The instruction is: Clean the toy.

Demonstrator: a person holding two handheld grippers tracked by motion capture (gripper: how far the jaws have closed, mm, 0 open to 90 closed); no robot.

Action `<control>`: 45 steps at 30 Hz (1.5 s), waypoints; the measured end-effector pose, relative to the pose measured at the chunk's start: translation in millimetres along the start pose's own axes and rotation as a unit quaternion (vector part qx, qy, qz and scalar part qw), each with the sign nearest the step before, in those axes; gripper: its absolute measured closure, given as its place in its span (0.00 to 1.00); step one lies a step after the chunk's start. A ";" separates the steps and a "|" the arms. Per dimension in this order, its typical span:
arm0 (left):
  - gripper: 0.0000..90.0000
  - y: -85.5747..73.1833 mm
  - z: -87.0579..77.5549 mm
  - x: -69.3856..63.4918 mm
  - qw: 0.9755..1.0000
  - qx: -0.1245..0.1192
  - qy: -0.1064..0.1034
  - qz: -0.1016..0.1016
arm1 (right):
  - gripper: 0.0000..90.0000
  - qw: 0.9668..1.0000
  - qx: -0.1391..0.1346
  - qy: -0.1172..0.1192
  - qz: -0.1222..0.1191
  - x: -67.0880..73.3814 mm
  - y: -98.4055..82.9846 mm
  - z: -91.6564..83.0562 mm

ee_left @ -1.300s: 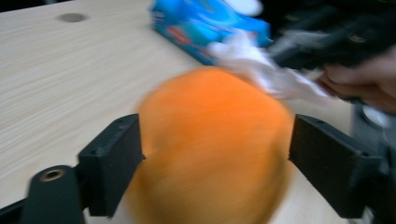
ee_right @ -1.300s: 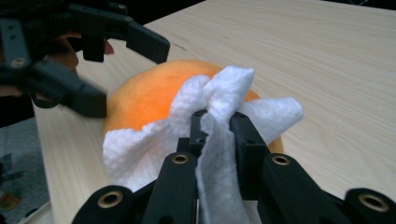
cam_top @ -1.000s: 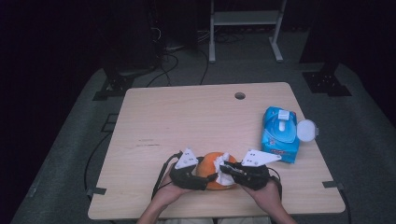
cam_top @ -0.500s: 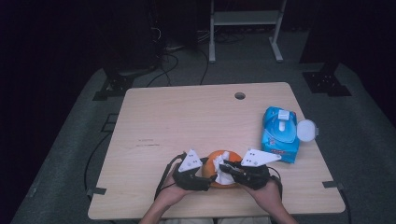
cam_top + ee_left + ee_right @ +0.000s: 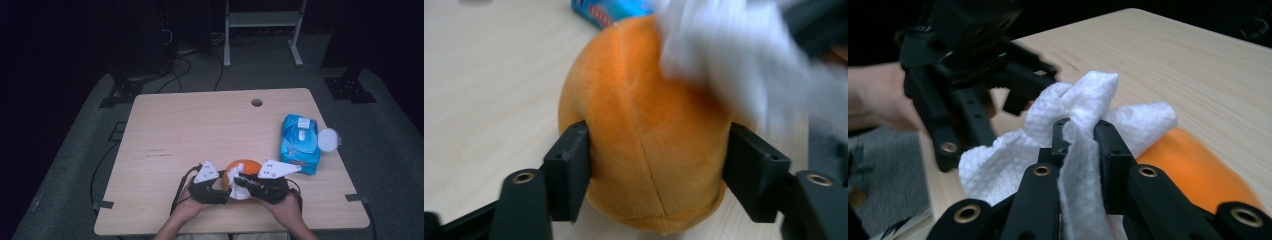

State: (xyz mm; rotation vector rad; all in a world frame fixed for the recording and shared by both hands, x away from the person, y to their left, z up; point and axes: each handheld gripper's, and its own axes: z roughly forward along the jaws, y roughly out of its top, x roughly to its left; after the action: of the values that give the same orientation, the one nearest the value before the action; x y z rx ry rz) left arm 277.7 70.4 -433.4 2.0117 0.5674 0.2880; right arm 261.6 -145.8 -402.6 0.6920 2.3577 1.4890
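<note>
Round orange plush toy [image 5: 644,145], short-pile fabric, stitched seams running lengthwise over its crown, sits on the pale wood-grain table [image 5: 200,130] near the front edge, between both hands. Shape is egg-like; in the left gripper view the long axis runs away from the camera toward the blue plastic wipes pack [image 5: 300,142], narrower end far, seam-gathered end near.

Left gripper [image 5: 656,165]: black, matte plastic, blocky pads. Jaws have just been closing, and both pads now press into the plush flanks, 1 per side, fabric bulging slightly around them. Clamped on the toy.

Right gripper [image 5: 1083,137]: same black build, brass-coloured pivot bushings. Jaws drawn together on a crumpled white paper wipe [image 5: 1083,115], embossed, soft, folds spilling out both sides and down between the links. The wipe lies against the top of the toy; in the left gripper view it is a blurred white patch on the upper right of the plush.

High view: the 2 grippers meet nose to nose over the toy, grey 3-cornered plates on top. The wipes pack lies flat near the right edge, well apart from the toy, long axis running front to back, with its round white lid [image 5: 328,139] flipped open to the right.
</note>
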 end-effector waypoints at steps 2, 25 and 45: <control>0.40 0.1 -1.8 -1.7 1.000 0.003 0.004 0.011 | 0.89 1.000 0.002 -0.009 -0.006 -1.5 3.1 -1.3; 0.37 -3.7 4.1 -5.6 0.999 0.017 0.012 0.031 | 0.89 0.999 0.007 -0.032 0.013 -10.5 2.9 -4.6; 0.35 1.0 5.8 -22.1 0.996 0.028 0.028 0.080 | 0.89 0.998 0.016 -0.052 0.020 -23.1 2.7 -16.9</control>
State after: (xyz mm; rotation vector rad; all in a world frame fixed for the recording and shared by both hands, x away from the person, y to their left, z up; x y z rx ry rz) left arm 261.4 54.3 -434.7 2.1128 0.4534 0.4304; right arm 274.1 -170.1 -393.5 0.8082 2.3069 1.3970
